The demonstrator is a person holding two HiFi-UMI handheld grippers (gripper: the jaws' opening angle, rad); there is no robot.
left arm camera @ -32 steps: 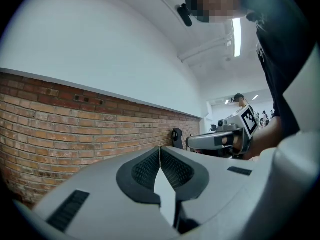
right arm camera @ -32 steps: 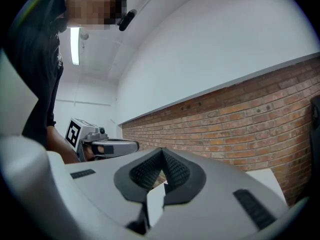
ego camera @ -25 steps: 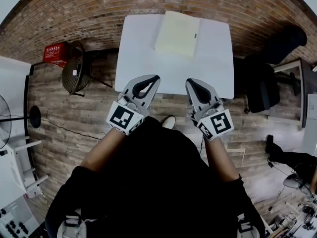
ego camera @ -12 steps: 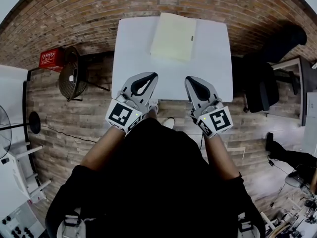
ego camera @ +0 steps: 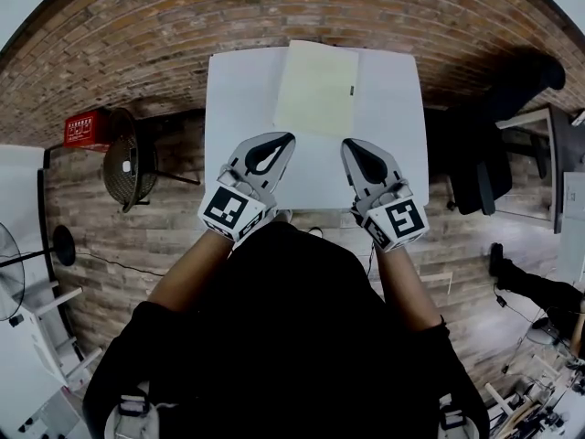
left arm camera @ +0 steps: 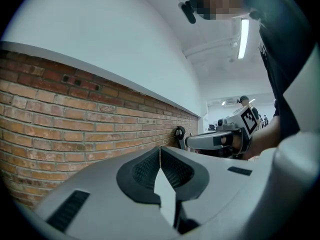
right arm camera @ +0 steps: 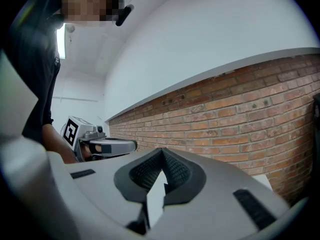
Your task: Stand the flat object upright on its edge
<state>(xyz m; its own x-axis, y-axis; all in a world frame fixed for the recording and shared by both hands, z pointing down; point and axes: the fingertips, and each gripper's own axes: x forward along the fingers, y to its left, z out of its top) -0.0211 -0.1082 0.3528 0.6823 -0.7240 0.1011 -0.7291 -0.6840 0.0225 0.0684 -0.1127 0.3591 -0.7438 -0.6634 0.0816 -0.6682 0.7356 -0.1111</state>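
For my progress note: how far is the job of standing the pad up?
Done: nothing, the yellow pad lies flat on the white table. In hand: nothing, the left gripper and right gripper are shut and empty, short of it. Left: grip it and stand it on edge.

My left gripper (ego camera: 287,140) and right gripper (ego camera: 348,145) are grey with black ribbed pads (left arm camera: 175,170) and black-and-white square-patterned cubes (ego camera: 228,210), the table (ego camera: 233,90) is white, the flat object (ego camera: 315,90) pale yellow, the brick wall (ego camera: 137,35) red-brown, the crate (ego camera: 82,128) red.
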